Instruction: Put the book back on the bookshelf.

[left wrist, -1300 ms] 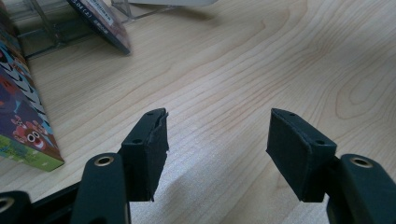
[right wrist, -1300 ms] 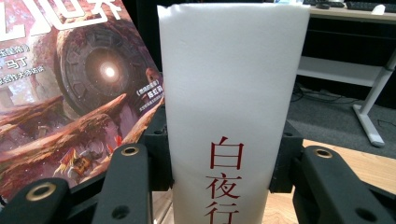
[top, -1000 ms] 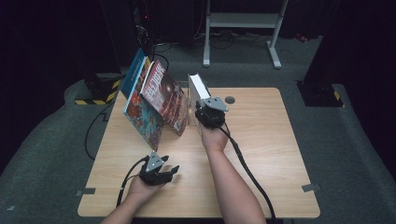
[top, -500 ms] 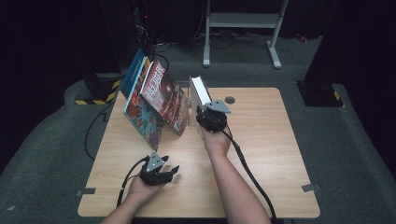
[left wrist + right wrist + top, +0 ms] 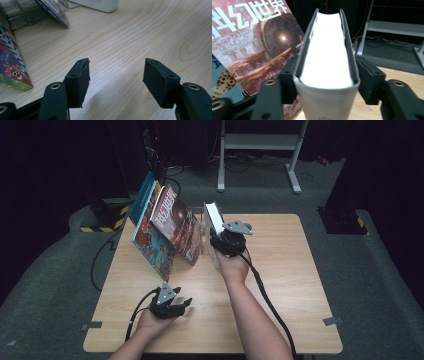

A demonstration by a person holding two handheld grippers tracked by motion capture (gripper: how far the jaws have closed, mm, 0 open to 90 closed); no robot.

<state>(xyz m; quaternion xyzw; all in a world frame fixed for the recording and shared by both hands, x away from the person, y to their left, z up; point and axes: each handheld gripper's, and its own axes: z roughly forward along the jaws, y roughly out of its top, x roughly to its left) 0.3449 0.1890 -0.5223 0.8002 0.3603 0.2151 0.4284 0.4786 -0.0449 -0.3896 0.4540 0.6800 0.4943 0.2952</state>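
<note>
Nearest, the left gripper (image 5: 186, 303) rested on the wooden table (image 5: 280, 285), jaws apart with nothing between them. Farther in, the right gripper (image 5: 325, 82) had just been opening its jaws, which flanked the grey-covered book (image 5: 327, 62); the pads barely pressed it. The book stood upright mid-table, just right of leaning magazines (image 5: 172, 222).

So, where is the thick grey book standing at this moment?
In the high view the grey book stands upright near the table's middle, between the right gripper's jaws, just right of the leaning red book.
</note>
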